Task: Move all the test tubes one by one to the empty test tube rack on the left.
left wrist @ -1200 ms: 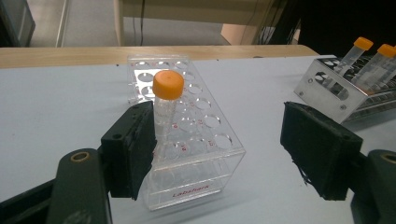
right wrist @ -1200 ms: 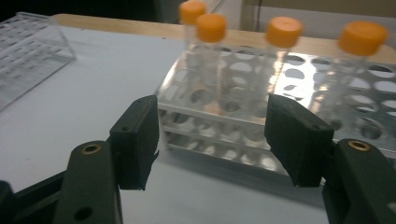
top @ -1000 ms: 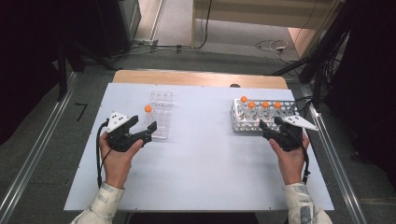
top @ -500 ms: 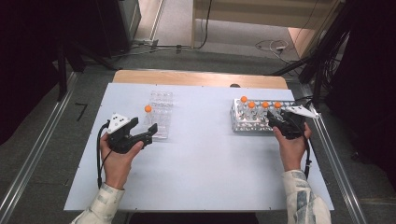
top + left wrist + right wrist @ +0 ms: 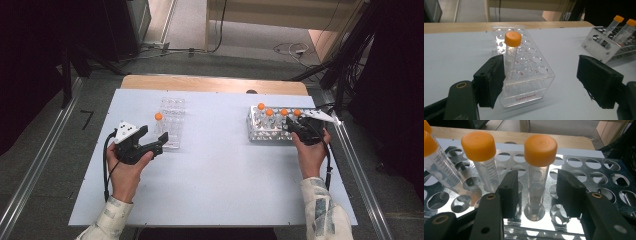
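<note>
Clear plastic rack (image 5: 524, 82) reads "Labshark" in red lettering.

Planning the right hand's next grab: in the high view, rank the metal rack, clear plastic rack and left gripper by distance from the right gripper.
1. Metal rack, directly under the right gripper.
2. Clear plastic rack, left of centre.
3. Left gripper, farther left.

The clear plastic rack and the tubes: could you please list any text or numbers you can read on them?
"Labshark": red print on the front wall of the clear plastic rack.
Small red marks beside that rack's holes: too small to read.
Graduation lines on the orange-capped tubes in the metal rack: no legible numbers.
</note>
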Demonstrator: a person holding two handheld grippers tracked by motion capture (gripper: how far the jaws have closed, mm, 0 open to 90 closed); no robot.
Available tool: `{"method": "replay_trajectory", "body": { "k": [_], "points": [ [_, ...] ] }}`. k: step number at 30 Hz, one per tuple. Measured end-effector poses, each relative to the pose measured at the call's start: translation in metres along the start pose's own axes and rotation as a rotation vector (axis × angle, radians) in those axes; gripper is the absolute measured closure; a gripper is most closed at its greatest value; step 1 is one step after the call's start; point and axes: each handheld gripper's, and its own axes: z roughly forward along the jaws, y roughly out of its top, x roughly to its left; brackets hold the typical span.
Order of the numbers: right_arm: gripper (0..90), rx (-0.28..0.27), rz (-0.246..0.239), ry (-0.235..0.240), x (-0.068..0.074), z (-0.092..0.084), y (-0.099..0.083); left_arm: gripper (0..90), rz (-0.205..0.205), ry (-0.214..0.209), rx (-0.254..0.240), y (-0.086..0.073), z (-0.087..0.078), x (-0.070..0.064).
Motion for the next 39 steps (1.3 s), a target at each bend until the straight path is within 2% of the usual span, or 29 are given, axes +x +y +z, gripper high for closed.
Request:
{"method": "replay_trajectory", "body": {
  "k": [14, 25, 39],
  "points": [
    [70.9, -0.006, -0.009, 0.004, 0.000, 0.005, 0.002, 23.0, -0.003, -0.002, 0.001, -0.001, 0.000, 0.001],
    [71.4, -0.019, 0.004, 0.016, -0.003, 0.000, 0.005, 23.0, -0.001, -0.003, 0.002, -0.001, 0.000, 0.001],
    [71.5, -0.117, -0.020, 0.024, -0.006, -0.040, 0.034, 23.0, -0.004, -0.013, -0.003, 0.000, -0.002, 0.000]
  ]
}}
